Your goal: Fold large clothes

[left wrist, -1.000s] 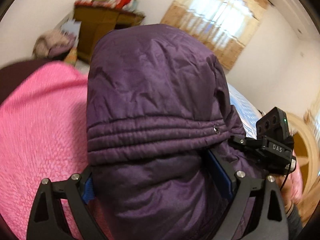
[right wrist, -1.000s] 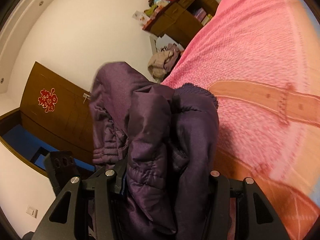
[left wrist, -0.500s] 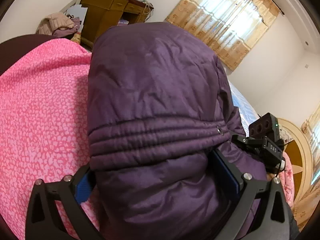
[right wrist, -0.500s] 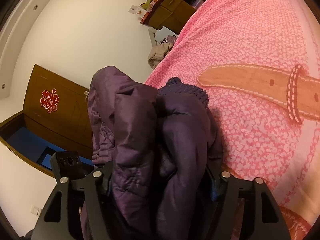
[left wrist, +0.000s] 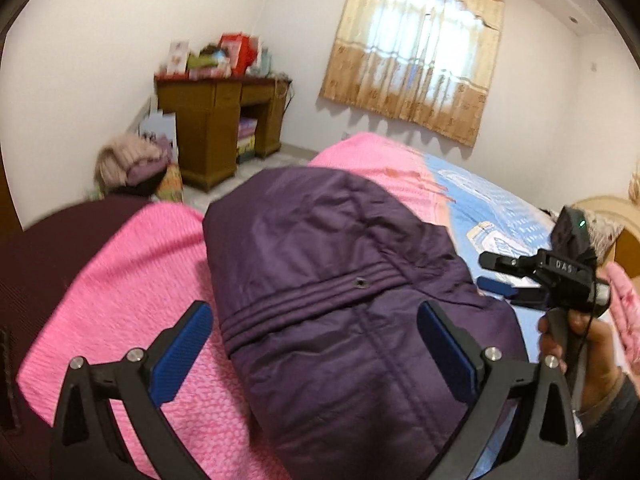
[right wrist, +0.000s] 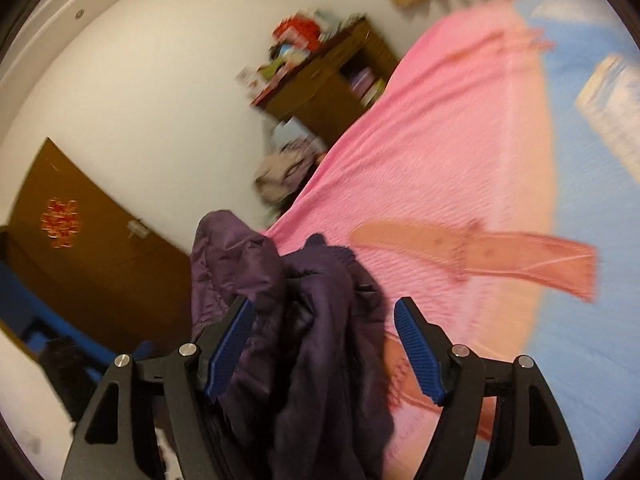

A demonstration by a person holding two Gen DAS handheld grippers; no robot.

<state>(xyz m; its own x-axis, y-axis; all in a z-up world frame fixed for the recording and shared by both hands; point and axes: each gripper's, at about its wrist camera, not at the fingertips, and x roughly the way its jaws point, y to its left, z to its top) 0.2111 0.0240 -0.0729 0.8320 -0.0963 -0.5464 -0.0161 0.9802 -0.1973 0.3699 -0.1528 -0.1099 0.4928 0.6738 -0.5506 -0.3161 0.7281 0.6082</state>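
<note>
Left wrist view: purple padded jacket [left wrist: 344, 300] lies folded in a bundle on the pink bedspread [left wrist: 120, 300], its quilted band and a snap facing up. Left gripper [left wrist: 316, 344] hangs over the near end of the bundle, jaws spread wide, blue pads [left wrist: 182, 354] clear of the fabric on both sides; nothing gripped. Right gripper [left wrist: 494, 274] shows at the right edge, held in a hand [left wrist: 588, 356], just beside the jacket's right side, over the blue part of the bed cover [left wrist: 492, 216]. Background: wooden desk [left wrist: 218, 128] piled with boxes, a heap of clothes [left wrist: 132, 160] on the floor near it, curtained window [left wrist: 420, 48]. Right wrist view, blurred: jacket [right wrist: 308, 328] seen end-on as bunched folds at the bed's near edge. Right gripper [right wrist: 324, 340] jaws opening; the folds sit between them, left pad [right wrist: 228, 348] touching or just beside the fabric, cannot tell which, right pad [right wrist: 418, 350] clearly apart from it. Pink bedspread [right wrist: 440, 152] runs away to the upper right; brown door [right wrist: 80, 248] with a red emblem stands to the left.
</note>
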